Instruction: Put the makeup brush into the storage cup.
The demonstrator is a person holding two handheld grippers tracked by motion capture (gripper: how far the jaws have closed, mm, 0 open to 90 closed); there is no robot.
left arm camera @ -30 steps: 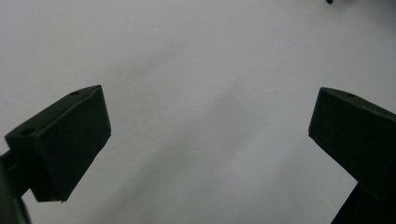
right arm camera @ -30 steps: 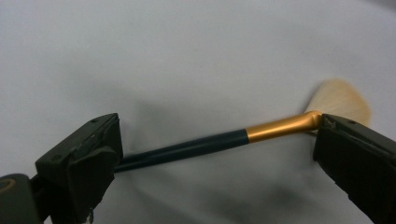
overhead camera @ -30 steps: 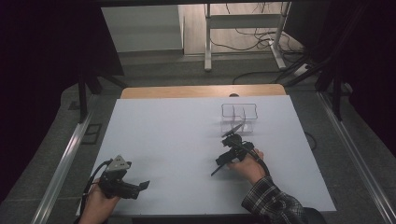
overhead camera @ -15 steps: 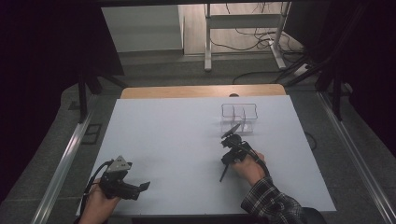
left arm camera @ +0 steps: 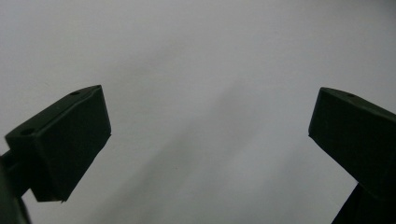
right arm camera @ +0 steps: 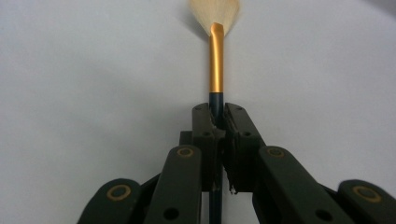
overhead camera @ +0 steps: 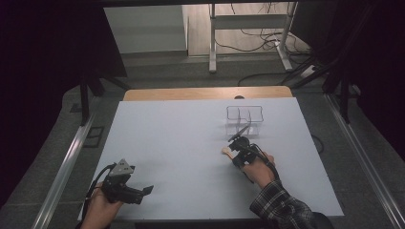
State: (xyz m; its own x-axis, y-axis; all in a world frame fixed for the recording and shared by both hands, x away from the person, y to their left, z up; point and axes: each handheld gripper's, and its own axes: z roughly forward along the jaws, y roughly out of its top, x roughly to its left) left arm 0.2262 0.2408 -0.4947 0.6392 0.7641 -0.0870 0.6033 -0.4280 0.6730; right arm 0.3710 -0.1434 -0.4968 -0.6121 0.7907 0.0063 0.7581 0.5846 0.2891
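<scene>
White table (overhead camera: 181, 143): right gripper (right arm camera: 217, 112) pinches brush (right arm camera: 215, 65), bristles ahead; left gripper (left arm camera: 205, 135) spread.

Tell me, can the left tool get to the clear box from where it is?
Probably yes. The left tool is open and holds nothing, and bare table lies between it and the clear box. But the box sits far across, beyond the right tool.
</scene>
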